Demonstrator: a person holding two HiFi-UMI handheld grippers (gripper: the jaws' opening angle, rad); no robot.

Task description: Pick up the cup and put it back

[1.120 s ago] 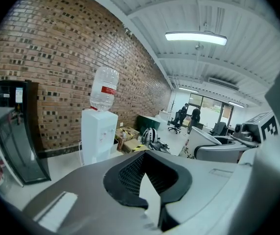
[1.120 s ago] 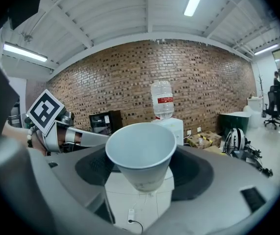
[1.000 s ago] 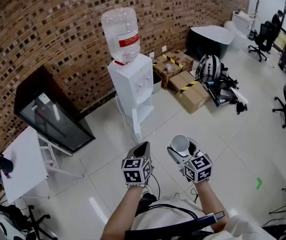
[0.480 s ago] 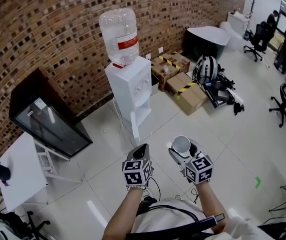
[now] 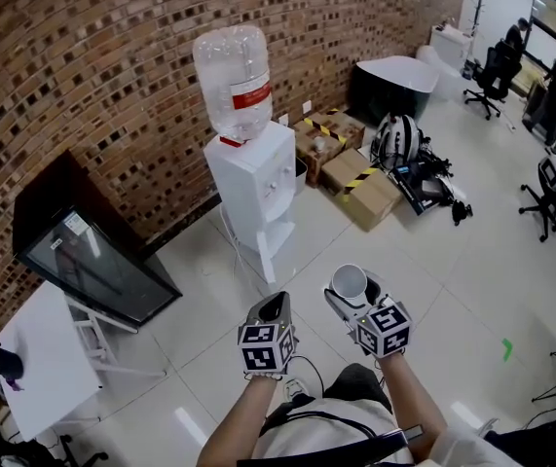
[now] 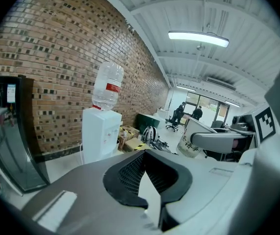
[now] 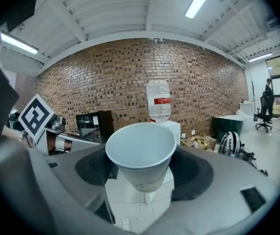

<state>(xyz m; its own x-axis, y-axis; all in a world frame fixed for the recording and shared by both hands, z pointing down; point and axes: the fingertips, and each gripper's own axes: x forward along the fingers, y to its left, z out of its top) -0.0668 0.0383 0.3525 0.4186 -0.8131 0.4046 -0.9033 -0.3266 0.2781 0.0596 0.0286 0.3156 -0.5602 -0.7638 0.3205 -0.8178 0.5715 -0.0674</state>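
Right gripper [image 5: 352,288] wide around cup [image 5: 349,279]

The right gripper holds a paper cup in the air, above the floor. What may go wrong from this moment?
1. The cup looks thin, and the right gripper squeezes its sides; a firmer squeeze may crush it.
2. Nothing is under it except the tiled floor, so a slip would drop it.
3. A white cable lies on the floor in front of the water dispenser; feet might catch it.
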